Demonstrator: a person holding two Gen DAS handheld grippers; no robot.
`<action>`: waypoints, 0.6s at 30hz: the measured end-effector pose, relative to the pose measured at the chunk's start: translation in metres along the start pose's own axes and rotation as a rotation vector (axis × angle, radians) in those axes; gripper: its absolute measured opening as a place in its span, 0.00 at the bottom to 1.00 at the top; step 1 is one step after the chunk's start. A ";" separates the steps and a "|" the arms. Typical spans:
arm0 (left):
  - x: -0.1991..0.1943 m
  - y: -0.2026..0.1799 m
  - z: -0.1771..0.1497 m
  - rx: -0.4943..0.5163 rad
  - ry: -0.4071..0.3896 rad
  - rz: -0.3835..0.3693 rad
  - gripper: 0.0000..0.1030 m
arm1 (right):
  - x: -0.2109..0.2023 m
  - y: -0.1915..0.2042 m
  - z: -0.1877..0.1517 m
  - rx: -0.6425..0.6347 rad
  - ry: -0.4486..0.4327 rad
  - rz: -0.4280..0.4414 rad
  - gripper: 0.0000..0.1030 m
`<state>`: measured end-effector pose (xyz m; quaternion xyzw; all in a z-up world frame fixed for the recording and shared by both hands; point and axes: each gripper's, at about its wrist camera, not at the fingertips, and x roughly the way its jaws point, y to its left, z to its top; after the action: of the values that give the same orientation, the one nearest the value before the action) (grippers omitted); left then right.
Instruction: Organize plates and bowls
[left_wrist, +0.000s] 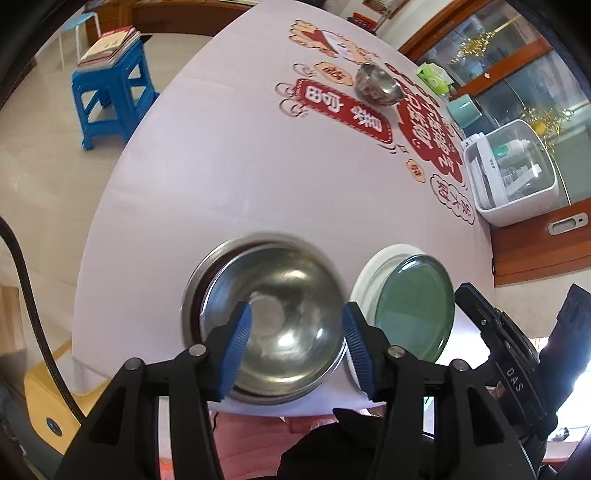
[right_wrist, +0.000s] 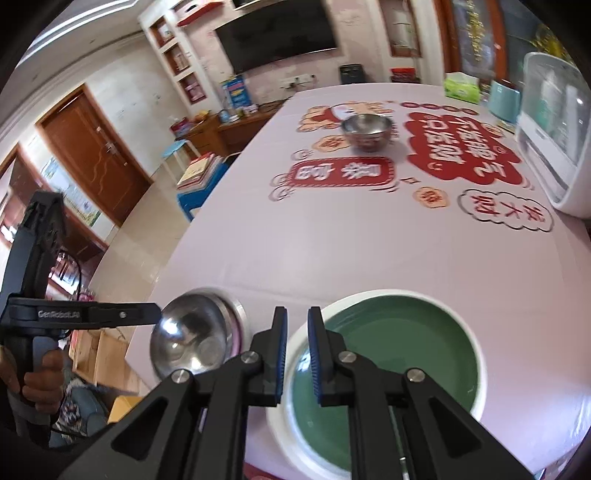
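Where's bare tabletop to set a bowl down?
Free: the wide middle of the table, between the far steel bowl and the near dishes. Crowded: the near edge, with the steel bowl and green plate, and the right edge by the white box.

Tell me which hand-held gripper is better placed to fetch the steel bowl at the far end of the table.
Right, probably. The right hand-held gripper is nearly shut on nothing above the green plate, while the left hand-held gripper straddles the near steel bowl. The far bowl stands unobstructed.
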<state>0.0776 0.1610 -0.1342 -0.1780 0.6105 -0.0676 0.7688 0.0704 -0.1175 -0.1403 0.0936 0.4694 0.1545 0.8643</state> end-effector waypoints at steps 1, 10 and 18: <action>-0.001 -0.005 0.005 0.010 -0.002 0.002 0.49 | -0.002 -0.007 0.005 0.009 0.000 -0.015 0.11; -0.020 -0.045 0.053 0.091 -0.014 0.016 0.62 | -0.022 -0.051 0.058 0.030 -0.001 -0.105 0.22; -0.032 -0.078 0.107 0.143 -0.058 0.060 0.65 | -0.036 -0.074 0.113 -0.037 -0.006 -0.157 0.35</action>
<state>0.1819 0.1190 -0.0570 -0.1062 0.5866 -0.0824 0.7987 0.1597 -0.2010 -0.0737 0.0410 0.4700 0.0944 0.8766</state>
